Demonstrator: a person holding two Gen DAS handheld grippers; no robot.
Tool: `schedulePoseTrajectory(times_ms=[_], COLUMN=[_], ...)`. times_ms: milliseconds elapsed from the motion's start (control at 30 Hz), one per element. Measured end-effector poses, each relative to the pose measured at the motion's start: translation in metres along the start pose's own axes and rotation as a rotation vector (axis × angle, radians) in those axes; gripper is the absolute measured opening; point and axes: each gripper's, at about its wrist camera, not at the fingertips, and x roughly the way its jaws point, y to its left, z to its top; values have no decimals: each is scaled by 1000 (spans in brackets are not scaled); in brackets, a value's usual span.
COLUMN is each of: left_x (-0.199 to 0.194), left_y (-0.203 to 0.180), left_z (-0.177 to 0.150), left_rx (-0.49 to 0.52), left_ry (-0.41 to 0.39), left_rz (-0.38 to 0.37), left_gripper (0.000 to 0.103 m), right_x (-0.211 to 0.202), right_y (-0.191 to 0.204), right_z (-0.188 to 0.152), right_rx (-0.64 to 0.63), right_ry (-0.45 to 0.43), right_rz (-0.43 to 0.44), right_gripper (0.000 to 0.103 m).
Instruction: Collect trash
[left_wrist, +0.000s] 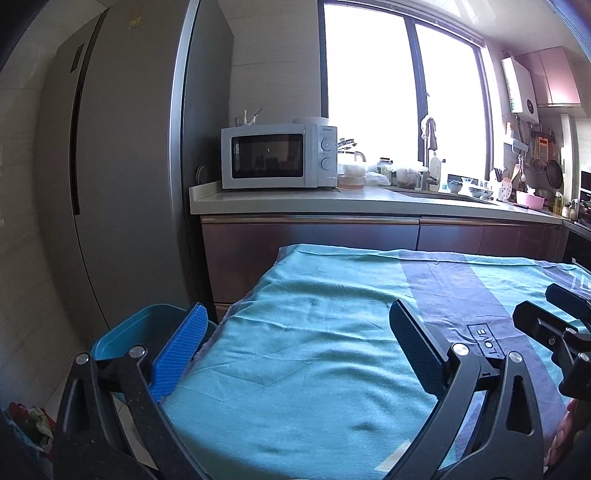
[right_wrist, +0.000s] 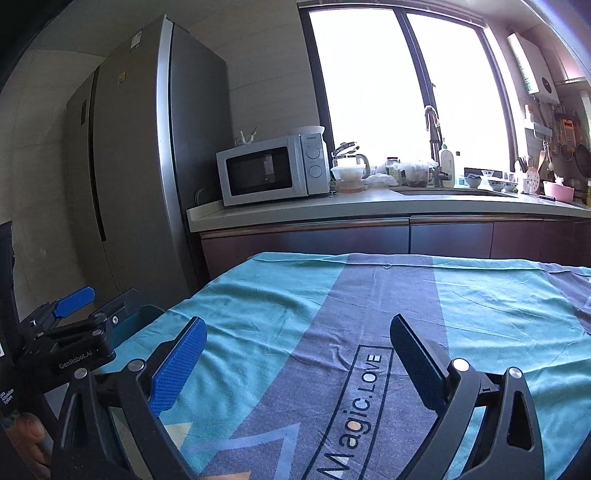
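Both grippers hover level over the table, jaws spread wide and holding nothing. Left gripper (left_wrist: 295, 354) sits above the teal half of the towel (left_wrist: 314, 332); its left finger overhangs the table's left edge, above a teal bin (left_wrist: 122, 332) standing on the floor just beside that edge. Right gripper (right_wrist: 295, 354) sits over the grey stripe printed "Magic.LOVE" (right_wrist: 360, 398), with the left gripper well off its left finger. Fingertips of the person (right_wrist: 31, 435) show at the lower left corner of the right wrist view.

Cloth between and ahead of both jaw pairs lies bare up to the far table edge; past that edge a gap separates it from the kitchen cabinets (right_wrist: 306, 236).

Bin interior is mostly hidden by the left finger; contents cannot be told. Crumpled items, possibly trash (left_wrist: 35, 424), lie on the floor below and left of the left jaws.
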Motion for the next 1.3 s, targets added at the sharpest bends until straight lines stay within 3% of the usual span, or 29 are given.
schedulePoseTrajectory(times_ms=[1300], left_x=[-12], left_y=[-11], left_z=[-5], left_rx=[38], left_ry=[-93], left_rz=[4], left_gripper=[97], right_x=[-20], right_y=[-14], right_z=[-1], right_rx=[21], right_ry=[-89], right_rz=[-91], right_gripper=[96])
